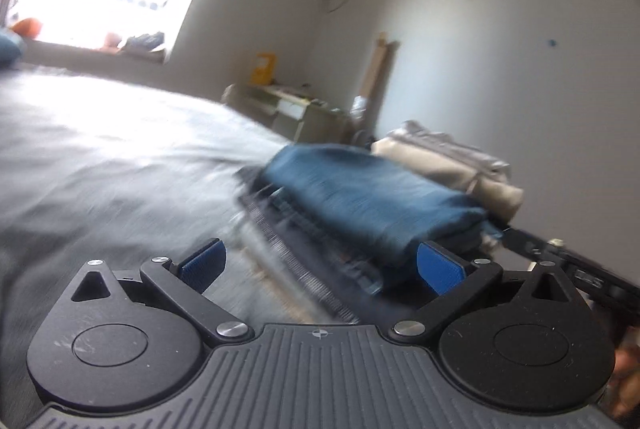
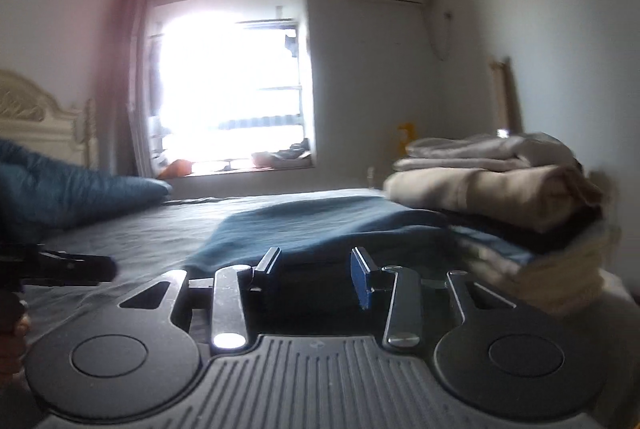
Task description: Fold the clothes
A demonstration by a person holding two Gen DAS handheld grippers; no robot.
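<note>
Nearest, my left gripper (image 1: 320, 265) jaws wide apart, empty, my right gripper (image 2: 316, 275) jaws parted, empty, folded blue garment (image 2: 320, 225) mid-frame on grey bed (image 2: 160, 233), beige folded pile (image 2: 492, 185) at right, bright window (image 2: 228, 89) beyond.

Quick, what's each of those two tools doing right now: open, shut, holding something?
Left tool: open wide, holding nothing; the folded blue cloth lies just ahead.
Right tool: open, nothing between its pads.
</note>
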